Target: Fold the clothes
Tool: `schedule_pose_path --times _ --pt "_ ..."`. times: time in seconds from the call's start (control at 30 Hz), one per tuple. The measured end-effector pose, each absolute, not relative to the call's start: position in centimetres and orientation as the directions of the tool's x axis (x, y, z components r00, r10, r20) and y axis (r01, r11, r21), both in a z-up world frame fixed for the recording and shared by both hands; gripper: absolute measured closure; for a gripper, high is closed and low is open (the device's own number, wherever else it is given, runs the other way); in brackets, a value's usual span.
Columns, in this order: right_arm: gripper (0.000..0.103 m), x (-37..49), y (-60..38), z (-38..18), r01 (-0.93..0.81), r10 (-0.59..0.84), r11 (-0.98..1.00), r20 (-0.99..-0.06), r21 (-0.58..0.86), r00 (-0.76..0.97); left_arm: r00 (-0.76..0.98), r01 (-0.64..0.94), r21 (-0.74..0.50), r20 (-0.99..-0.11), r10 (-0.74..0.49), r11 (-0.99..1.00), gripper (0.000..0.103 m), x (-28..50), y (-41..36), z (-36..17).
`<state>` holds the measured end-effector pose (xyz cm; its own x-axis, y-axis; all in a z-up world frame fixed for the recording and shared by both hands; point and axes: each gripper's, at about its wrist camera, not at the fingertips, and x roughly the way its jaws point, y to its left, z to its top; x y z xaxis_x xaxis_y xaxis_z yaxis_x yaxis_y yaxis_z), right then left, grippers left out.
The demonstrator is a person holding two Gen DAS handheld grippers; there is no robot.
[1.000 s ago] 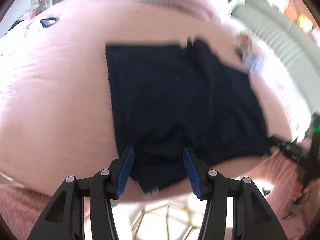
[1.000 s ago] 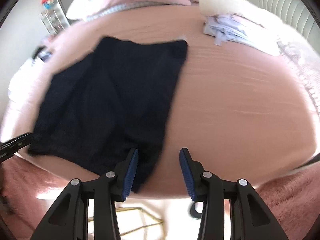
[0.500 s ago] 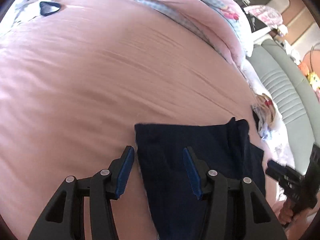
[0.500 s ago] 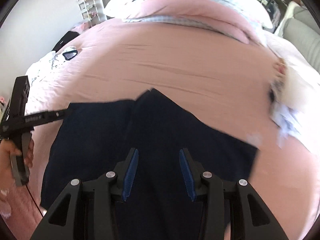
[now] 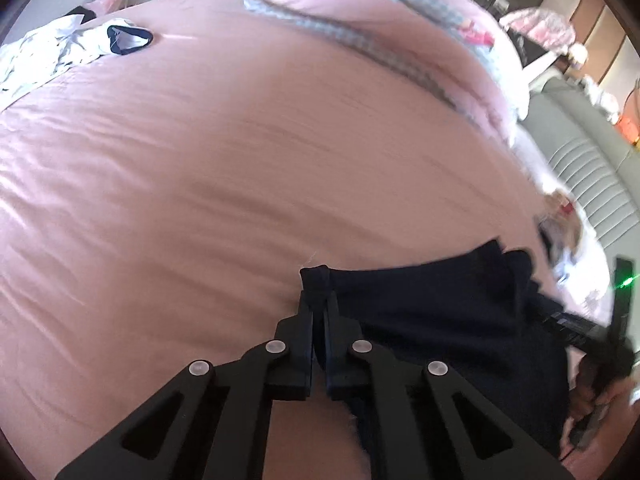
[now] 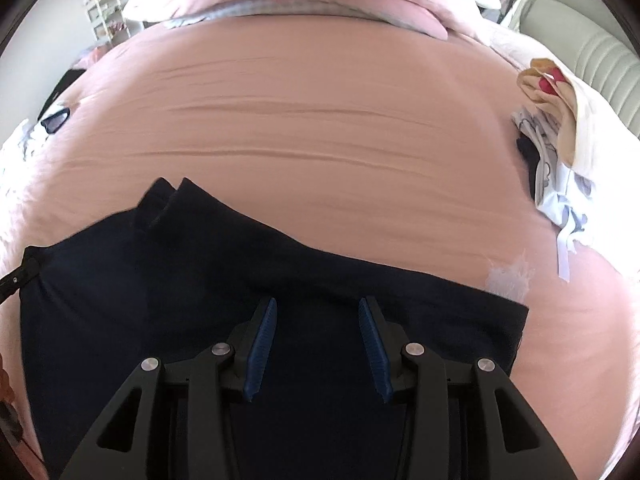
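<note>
Since half a second ago the left gripper [image 5: 319, 300] has closed onto a corner of the dark shorts [image 6: 280, 320], while the right gripper [image 6: 318, 344] hovers wide open above them, and only its view shows them whole.

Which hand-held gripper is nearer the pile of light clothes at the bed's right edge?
Right. The right hand-held gripper hovers open over the dark shorts, toward the pile; the left hand-held gripper pinches the shorts' far corner.

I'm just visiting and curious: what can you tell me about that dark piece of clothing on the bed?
The dark garment is navy, soft-looking cloth lying mostly flat on the pink bed. The left gripper is shut on its far corner, bunching it. The right gripper hangs open over its middle.
</note>
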<state>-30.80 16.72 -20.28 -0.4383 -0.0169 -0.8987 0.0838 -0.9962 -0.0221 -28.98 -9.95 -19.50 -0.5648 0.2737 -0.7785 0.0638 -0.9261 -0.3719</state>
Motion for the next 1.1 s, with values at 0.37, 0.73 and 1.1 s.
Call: schedule_pose_path --times 0.37,0.73,1.1 --pt "0.061 -32.9 9.8 -17.3 0.327 -0.238 -0.941 -0.863 0.091 -0.445 -0.579 0.073 -0.345 -0.778 0.241 -0.936 0.093 -28.6 -11.6 -18.6" --pt "0.061 -36.1 8.8 -20.3 0.28 -0.079 -0.958 -0.885 -0.059 -0.459 -0.574 0.003 -0.365 -0.763 0.297 -0.931 0.071 -28.6 -12.8 -17.1" --pt "0.061 -30.8 9.3 -20.7 0.273 -0.017 -0.954 -0.889 -0.123 -0.458 -0.517 -0.036 -0.228 -0.829 0.213 -0.973 0.071 -27.3 -9.5 -16.2"
